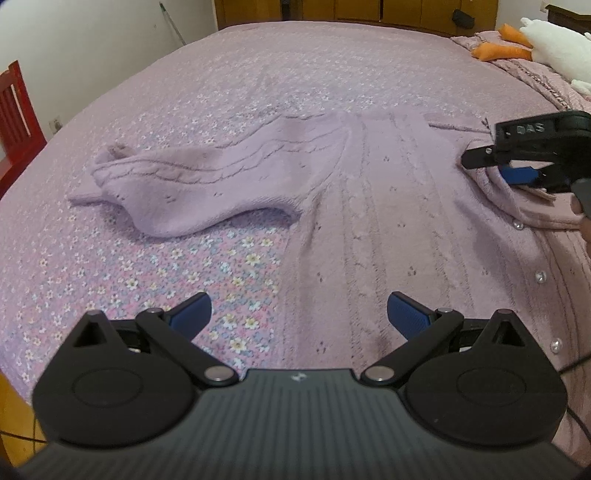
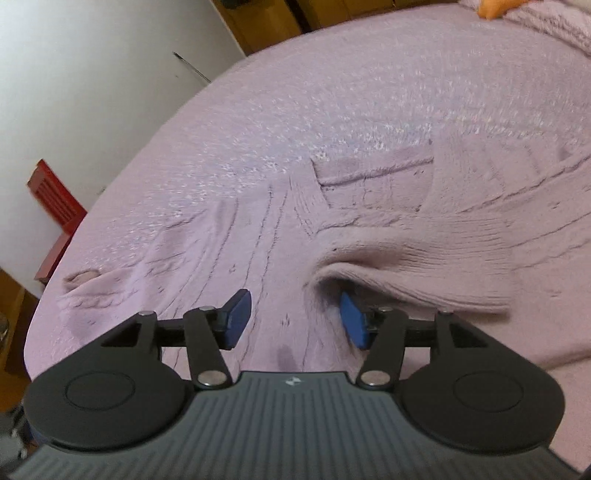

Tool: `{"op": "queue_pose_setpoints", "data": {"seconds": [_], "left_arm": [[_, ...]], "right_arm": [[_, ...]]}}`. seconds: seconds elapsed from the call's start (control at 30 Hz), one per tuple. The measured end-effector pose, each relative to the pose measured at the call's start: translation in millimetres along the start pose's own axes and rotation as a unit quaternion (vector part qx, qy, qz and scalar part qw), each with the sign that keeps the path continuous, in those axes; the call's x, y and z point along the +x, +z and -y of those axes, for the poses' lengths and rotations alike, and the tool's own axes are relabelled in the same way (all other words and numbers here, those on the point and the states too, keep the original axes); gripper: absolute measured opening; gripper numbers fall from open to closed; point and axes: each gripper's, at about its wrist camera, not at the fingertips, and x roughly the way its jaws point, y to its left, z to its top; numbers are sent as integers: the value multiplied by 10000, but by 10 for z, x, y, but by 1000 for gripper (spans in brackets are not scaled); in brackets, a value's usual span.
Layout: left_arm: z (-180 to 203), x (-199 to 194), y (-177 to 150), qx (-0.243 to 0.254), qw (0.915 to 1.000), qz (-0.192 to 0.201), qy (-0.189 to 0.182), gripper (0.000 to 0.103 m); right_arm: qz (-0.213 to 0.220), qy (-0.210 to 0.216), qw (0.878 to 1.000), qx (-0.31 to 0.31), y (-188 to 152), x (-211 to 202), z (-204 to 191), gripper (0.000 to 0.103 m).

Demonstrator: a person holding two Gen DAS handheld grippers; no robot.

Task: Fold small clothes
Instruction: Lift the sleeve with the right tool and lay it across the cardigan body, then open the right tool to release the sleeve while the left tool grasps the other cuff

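Note:
A lilac cable-knit cardigan (image 1: pixel 388 221) lies spread on the bed, with pearl buttons (image 1: pixel 540 276) down its right edge. Its left sleeve (image 1: pixel 192 184) stretches out to the left. My left gripper (image 1: pixel 299 314) hovers open above the cardigan's lower left edge, with nothing between its pads. At the cardigan's right side is my right gripper (image 1: pixel 509 166), low among bunched knit. In the right wrist view the right gripper (image 2: pixel 295 317) is open over the cardigan body (image 2: pixel 258 240). The other sleeve (image 2: pixel 424 258) lies folded inward and its cuff drapes over the right pad (image 2: pixel 354 321).
The bed wears a pink floral cover (image 1: pixel 184 277). A red chair (image 1: pixel 14 118) stands off its left side. A white and orange plush toy (image 1: pixel 546 40) lies at the far right on a pink blanket. Wooden furniture (image 1: pixel 369 9) lines the far wall.

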Motion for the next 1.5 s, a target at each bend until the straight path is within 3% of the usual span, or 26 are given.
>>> {"op": "queue_pose_setpoints", "data": {"seconds": [0.27,0.4,0.53,0.8,0.93,1.23,1.33,1.43,1.47,1.5], "left_arm": [[277,10,186,291,9994,14,-179,103],[536,-30,342,648,9973,261,-219,103],[899,-32,490,1146,9918,478,-297,103],[1668,210,694,1823,9796,390,-748,103],[2032,348,735,2348,9673,583,-756,103],[2572,698,717,3177,9418,727,-820,96],[2690,770,743,3213,9401,711,-891,85],[2722,823,765,3166,9390,638,-1181,41],[2710,823,778,3106,9389,572,-1366,16],[2696,821,796,3055,9400,578,-1402,13]], "right_arm": [[147,-710,9973,120,-253,-695,521,67],[79,-1320,9912,117,-425,-939,890,73],[68,-1625,9864,250,-542,-1084,1195,74],[85,-1767,9824,598,-636,-1102,1603,75],[125,-1723,9825,693,-681,-1060,1684,75],[314,-1555,9855,606,-766,-998,1678,89],[360,-1509,9860,613,-785,-998,1687,90],[389,-1465,9868,573,-801,-1000,1695,91],[406,-1445,9871,559,-810,-1002,1702,91],[430,-1427,9873,551,-822,-1005,1707,91]]}}
